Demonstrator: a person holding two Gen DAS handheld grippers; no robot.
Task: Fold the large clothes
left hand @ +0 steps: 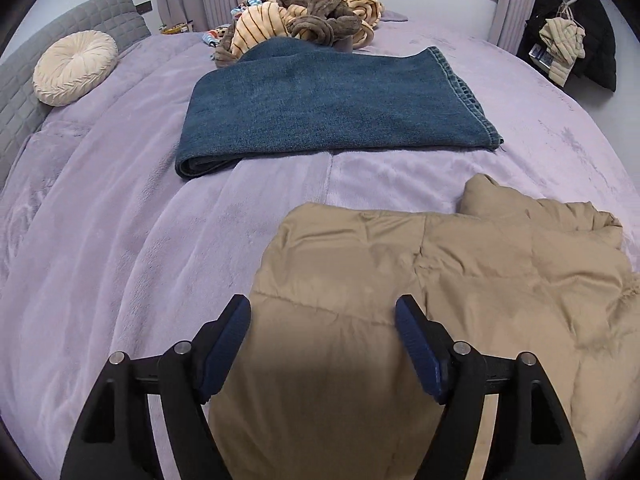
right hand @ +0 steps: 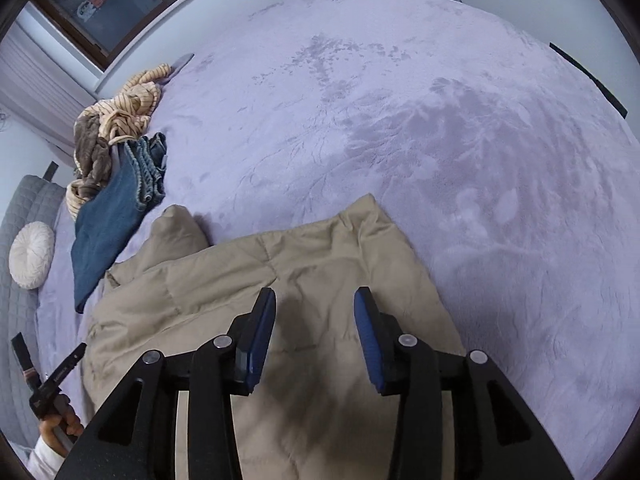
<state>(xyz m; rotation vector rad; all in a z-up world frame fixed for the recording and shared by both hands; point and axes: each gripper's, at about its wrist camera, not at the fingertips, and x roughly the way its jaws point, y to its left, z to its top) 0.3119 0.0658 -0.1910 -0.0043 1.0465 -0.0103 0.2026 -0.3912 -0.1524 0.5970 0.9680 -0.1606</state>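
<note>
Both jaws gape over the tan jacket [left hand: 420,280], bare lilac blanket [right hand: 440,120] beyond its right edge, folded jeans [left hand: 328,108] apart.

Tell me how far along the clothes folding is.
Done: the jeans lie folded flat on the bed. In hand: the tan puffer jacket looks partly folded; the left claw and right claw hover open over it, gripping nothing. Left: the striped and brown heap lies unfolded.

The black left gripper with blue-padded fingers [left hand: 323,306] and the matching black right gripper [right hand: 315,298] both hang spread wide and empty — the left one's holding hand [right hand: 60,426] showing at far left.
</note>
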